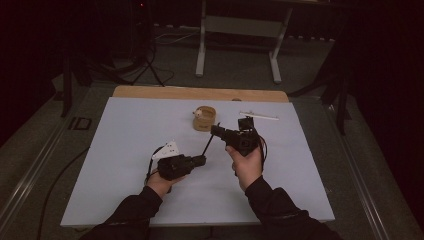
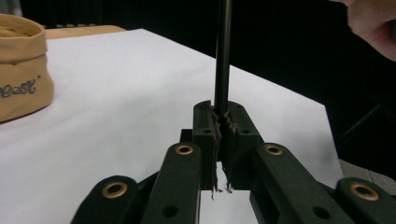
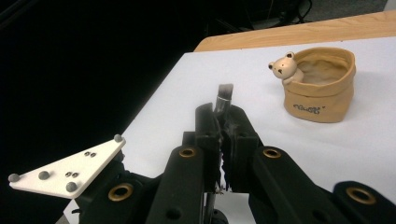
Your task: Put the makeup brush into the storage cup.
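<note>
High view: left gripper (image 1: 200, 160) and right gripper (image 1: 216, 131) each grasp an end of a thin black rod (image 1: 208, 145) above the white surface (image 1: 125, 150), near the tan pot (image 1: 204, 119).
Left gripper view: fingers (image 2: 205, 126) clenched on the rod (image 2: 222, 56).
Right gripper view: fingers (image 3: 208, 123) clenched on the rod's tip (image 3: 223, 98).

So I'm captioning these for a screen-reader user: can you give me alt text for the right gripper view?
The right claw is shut on a thin black rod whose end pokes up between its jaws, above a white table. Beyond it to the right stands a tan pouch-shaped pot with a small bear figure at its rim; a white three-cornered plate shows lower left.
</note>
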### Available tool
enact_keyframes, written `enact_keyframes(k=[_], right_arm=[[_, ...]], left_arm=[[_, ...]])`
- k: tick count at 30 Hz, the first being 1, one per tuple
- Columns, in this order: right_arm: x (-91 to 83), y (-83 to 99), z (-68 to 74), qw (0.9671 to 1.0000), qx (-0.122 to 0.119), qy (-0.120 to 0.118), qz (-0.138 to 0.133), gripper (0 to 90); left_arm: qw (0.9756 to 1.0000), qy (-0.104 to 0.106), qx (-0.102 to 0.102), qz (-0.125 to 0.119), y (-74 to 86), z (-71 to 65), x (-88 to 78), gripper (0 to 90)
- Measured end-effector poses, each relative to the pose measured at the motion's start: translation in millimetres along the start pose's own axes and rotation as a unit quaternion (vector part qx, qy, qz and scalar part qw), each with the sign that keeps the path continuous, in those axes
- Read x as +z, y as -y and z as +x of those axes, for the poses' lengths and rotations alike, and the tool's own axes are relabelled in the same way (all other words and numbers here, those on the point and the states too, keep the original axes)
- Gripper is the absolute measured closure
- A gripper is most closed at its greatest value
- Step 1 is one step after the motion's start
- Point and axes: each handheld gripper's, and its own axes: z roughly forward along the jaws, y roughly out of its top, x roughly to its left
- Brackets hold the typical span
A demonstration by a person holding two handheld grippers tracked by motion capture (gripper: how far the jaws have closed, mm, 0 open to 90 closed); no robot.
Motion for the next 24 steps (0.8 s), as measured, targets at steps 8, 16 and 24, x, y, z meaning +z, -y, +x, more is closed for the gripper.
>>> enact_keyframes(k=[8, 16, 24], right_arm=[[-1.3, -2.8, 5.1, 0.9998, -0.021, 0.002, -0.002, 86.1], [-7.7, -9.4, 7.9, 0.9982, -0.058, 0.009, -0.011, 86.1], [-14.8, -17.6, 3.6, 0.996, -0.086, 0.022, -0.011, 86.1]], left_arm=[[0.9998, -0.004, 0.018, 0.002, -9.4, -4.3, -1.1, 61.1], [0.9998, -0.014, 0.013, 0.007, -12.8, -1.5, -7.5, 49.7], [0.9991, -0.033, 0.025, 0.003, -17.9, -3.2, -19.4, 34.8]])
